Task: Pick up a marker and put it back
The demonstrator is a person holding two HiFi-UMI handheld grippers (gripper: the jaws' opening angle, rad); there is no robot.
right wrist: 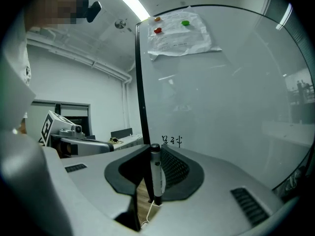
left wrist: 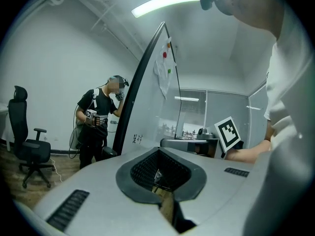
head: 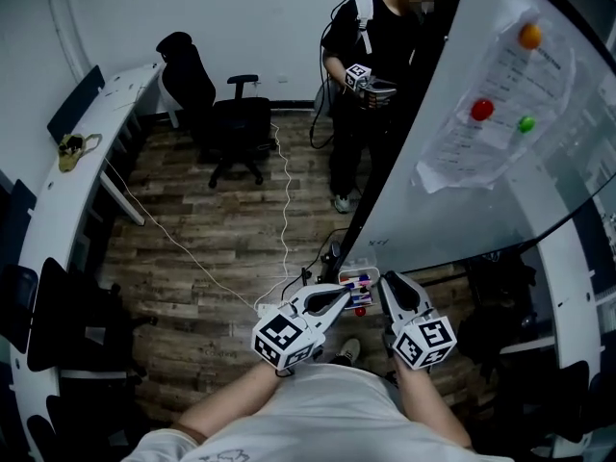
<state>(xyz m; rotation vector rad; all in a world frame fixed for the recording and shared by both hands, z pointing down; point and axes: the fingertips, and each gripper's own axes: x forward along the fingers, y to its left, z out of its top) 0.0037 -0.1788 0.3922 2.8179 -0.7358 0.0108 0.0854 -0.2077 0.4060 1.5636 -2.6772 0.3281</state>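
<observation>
A black-and-white marker point(right wrist: 155, 173) stands upright between the jaws of my right gripper point(right wrist: 153, 181), which is shut on it. In the head view, the right gripper point(head: 389, 280) points at the foot of the whiteboard point(head: 481, 191), just right of a small tray of markers point(head: 357, 280) with red and blue caps. The held marker itself is hidden there. My left gripper point(head: 343, 297) lies just left of the tray. Its jaws meet in the left gripper view point(left wrist: 160, 178) with nothing between them.
A sheet of paper point(head: 500, 104) hangs on the whiteboard under coloured magnets. Another person point(head: 371, 75) stands at the board's far end holding a gripper. A black office chair point(head: 226, 114), a white cable point(head: 284, 200) and a curved desk point(head: 67, 191) are to the left.
</observation>
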